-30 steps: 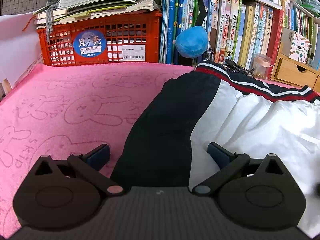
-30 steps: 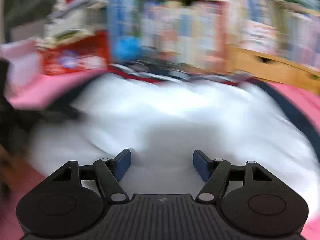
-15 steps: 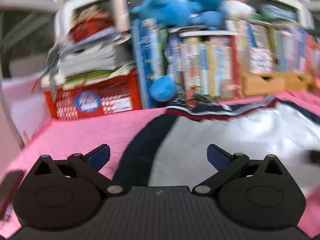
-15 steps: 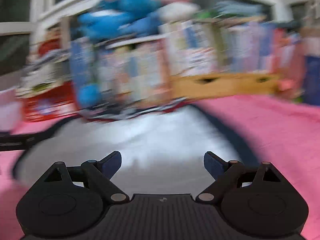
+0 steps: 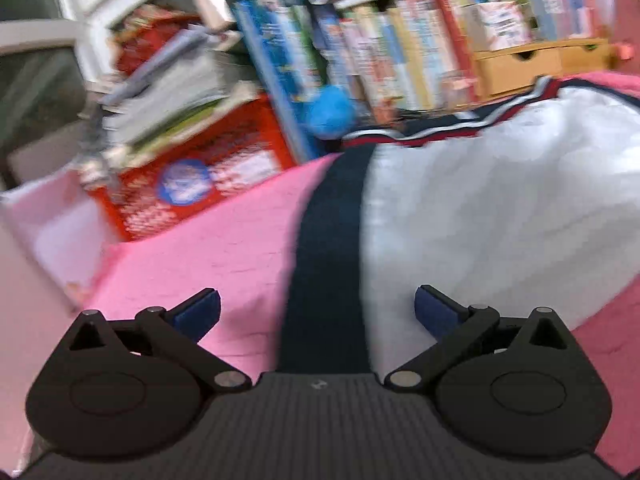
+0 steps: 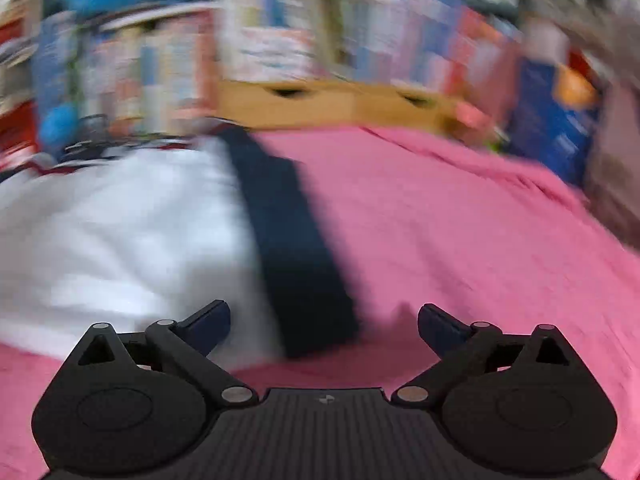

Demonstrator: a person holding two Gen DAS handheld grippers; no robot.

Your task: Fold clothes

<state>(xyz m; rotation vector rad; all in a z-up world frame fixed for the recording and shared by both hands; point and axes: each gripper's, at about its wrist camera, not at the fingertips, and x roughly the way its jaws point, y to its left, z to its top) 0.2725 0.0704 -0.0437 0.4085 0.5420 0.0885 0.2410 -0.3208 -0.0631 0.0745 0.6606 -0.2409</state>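
Garment (image 5: 500, 208) — white, navy side bands, red-striped hem, on pink towel (image 5: 224, 248) — both jaws apart, right's opening.

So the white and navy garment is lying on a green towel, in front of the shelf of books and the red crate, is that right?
Not quite: the towel is pink, not green, as the left wrist view shows. The rest holds: the white and navy garment lies on it, in front of the books and the red crate.
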